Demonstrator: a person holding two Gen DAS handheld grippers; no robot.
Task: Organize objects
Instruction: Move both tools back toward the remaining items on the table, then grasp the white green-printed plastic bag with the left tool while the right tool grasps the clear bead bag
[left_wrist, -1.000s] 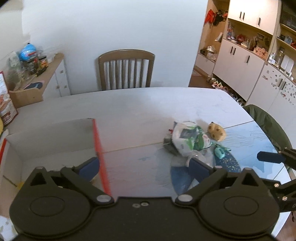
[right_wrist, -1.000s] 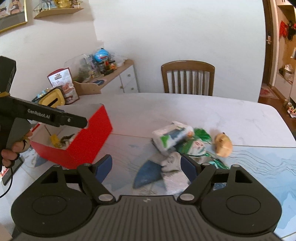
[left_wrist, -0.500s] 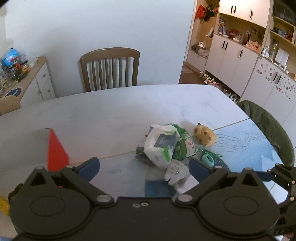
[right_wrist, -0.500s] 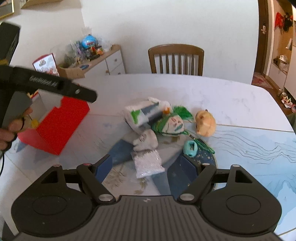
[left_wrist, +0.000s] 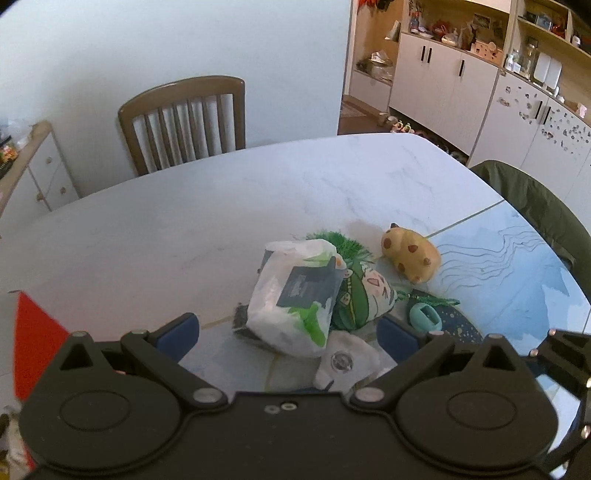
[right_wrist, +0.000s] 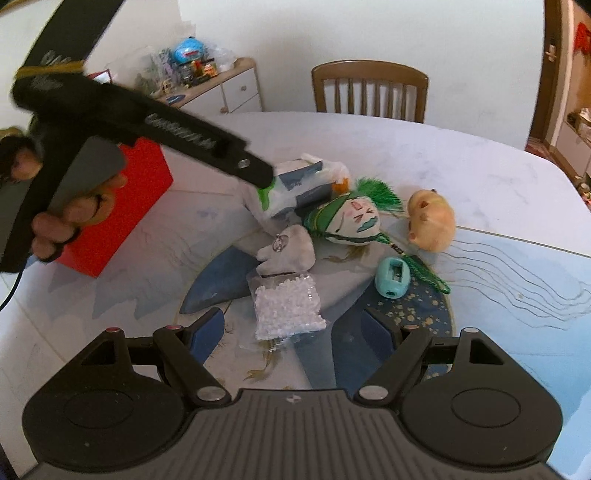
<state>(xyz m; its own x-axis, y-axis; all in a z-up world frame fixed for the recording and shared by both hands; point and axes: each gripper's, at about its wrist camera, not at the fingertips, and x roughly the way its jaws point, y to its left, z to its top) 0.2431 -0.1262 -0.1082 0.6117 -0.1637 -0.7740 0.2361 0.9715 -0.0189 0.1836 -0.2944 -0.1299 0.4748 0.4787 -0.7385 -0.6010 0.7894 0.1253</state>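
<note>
Currently both claws are held wide open, nothing gripped. Left claw (left_wrist: 286, 330) is hovered over the tissue pack (left_wrist: 295, 295); right claw (right_wrist: 291, 332) is hovered near the bead bag (right_wrist: 286, 308).

Pile is clustered mid-desk (right_wrist: 461, 162):
- tissue pack, long axis running near-to-far in the left view, tilted slightly right, dark label up; it is leaned against the green-haired doll head (right_wrist: 351, 218).
- doll head is laid on its side, hair tuft pointed toward the far chair (right_wrist: 369, 90).
- white plush (right_wrist: 290, 249) is touching the bead bag's far edge.
- bead bag is lying flat, long axis pointed toward the right claw.
- teal sharpener (right_wrist: 393, 277) is just right of the bag, beside a green cord (right_wrist: 424, 269).
- yellow spotted plush (right_wrist: 432, 219) is set apart at the right.

Red box (right_wrist: 125, 214) is at left, well apart from the pile. In the right view the left tool's arm (right_wrist: 192, 140) is crossed over the tissue pack, partly blocking it; a hand (right_wrist: 74, 218) is seen on its grip.
</note>
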